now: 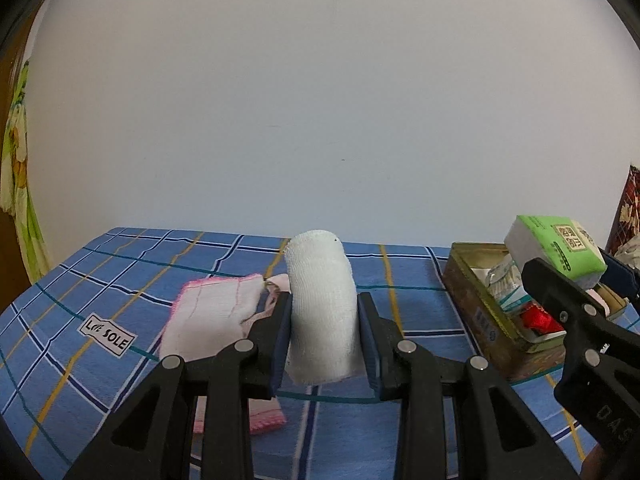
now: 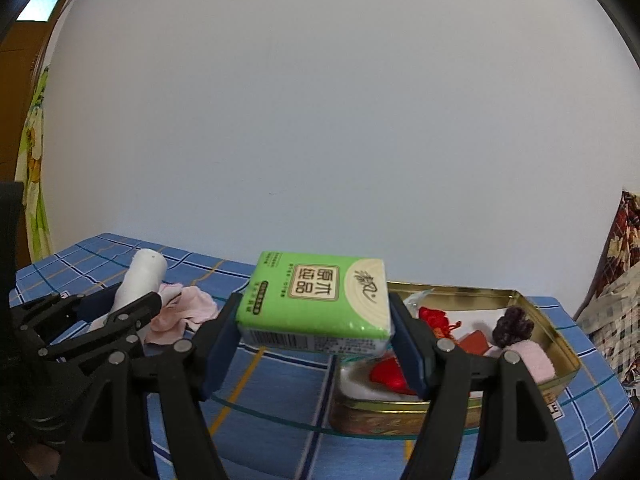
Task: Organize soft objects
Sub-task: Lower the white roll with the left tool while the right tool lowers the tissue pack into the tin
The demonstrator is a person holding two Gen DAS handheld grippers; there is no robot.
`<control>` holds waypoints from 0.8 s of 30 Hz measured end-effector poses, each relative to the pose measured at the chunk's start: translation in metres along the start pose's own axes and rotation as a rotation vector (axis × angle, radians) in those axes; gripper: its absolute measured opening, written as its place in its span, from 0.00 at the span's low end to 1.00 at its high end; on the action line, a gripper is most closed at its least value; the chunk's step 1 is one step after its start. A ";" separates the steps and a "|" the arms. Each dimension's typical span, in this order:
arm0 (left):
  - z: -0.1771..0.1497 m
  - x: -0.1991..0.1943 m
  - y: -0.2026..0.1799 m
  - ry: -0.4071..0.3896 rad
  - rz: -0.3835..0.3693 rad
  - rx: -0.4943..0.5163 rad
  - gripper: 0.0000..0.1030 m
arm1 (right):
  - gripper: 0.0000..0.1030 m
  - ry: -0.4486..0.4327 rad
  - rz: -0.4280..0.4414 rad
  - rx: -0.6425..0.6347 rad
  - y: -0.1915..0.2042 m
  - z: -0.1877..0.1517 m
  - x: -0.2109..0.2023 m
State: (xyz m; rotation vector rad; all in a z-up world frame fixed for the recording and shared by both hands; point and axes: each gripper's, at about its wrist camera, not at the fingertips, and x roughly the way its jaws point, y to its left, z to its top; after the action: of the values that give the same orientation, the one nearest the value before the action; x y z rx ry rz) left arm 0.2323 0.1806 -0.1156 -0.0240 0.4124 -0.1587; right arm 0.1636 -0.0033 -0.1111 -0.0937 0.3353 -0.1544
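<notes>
My left gripper is shut on a rolled white cloth, which stands up between the pads above the blue checked tablecloth. My right gripper is shut on a green tissue pack, held in the air just left of a gold tin. The tin holds a red tassel, a pink roll, a dark purple piece and packets. The left wrist view shows the same pack over the tin. In the right wrist view the white roll sits in the left gripper at the left.
A pink-edged white cloth lies flat left of the roll, with a pink garment bunched behind it. A white wall stands behind the table. Patterned fabric hangs at the right, and a green curtain at the left.
</notes>
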 end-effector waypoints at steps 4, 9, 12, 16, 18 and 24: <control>0.001 0.003 -0.009 0.000 -0.015 0.005 0.34 | 0.68 -0.005 -0.013 0.004 -0.008 0.001 -0.003; 0.004 0.004 -0.022 -0.005 -0.030 0.021 0.34 | 0.68 -0.011 -0.032 0.005 -0.017 0.001 -0.006; 0.005 0.004 -0.030 -0.008 -0.037 0.031 0.34 | 0.68 -0.014 -0.043 0.010 -0.020 0.003 -0.011; 0.006 0.005 -0.037 -0.010 -0.050 0.030 0.34 | 0.68 -0.016 -0.056 0.016 -0.023 0.005 -0.016; 0.008 0.006 -0.040 -0.010 -0.058 0.030 0.34 | 0.68 -0.017 -0.064 0.020 -0.027 0.006 -0.018; 0.011 0.006 -0.050 -0.026 -0.075 0.039 0.34 | 0.68 -0.027 -0.106 0.012 -0.039 0.005 -0.022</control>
State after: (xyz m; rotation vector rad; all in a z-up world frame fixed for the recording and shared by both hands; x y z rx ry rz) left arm 0.2351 0.1301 -0.1049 -0.0028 0.3821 -0.2405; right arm 0.1397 -0.0373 -0.0949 -0.1013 0.3023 -0.2600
